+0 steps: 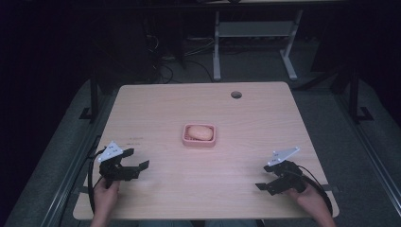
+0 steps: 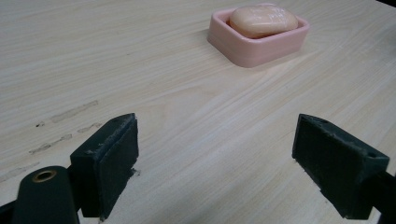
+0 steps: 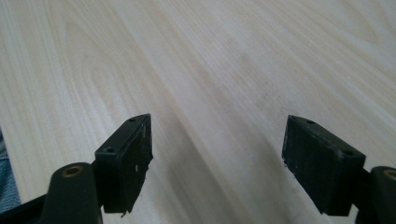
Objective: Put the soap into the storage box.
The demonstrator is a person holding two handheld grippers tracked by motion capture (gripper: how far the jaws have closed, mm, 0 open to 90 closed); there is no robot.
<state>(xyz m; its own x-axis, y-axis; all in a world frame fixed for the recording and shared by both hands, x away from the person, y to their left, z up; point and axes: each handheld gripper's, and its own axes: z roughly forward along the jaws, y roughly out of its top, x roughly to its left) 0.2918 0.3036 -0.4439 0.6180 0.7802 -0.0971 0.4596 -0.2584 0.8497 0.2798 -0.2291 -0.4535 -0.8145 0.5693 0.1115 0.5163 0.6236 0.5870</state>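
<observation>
A pink soap dish (image 1: pixel 199 140) sits at the middle of the light wooden table (image 1: pixel 198 109), and a peach bar of soap (image 1: pixel 200 132) lies in it. In the left gripper view the dish (image 2: pixel 243 49) and its soap (image 2: pixel 263 20) lie ahead, at the upper right. My left gripper (image 1: pixel 135 160) rests near the table's front left, open and holding nothing (image 2: pixel 217 161). Near the front right my right gripper (image 1: pixel 265 182) is also open, with bare tabletop between its jaws (image 3: pixel 217 158).
A round cable hole (image 1: pixel 236 94) is cut near the table's far edge. Behind the table stands a white desk frame (image 1: pixel 255 38) amid cables on a dark floor. Faint scuff marks (image 2: pixel 65 122) show on the wood by the left gripper.
</observation>
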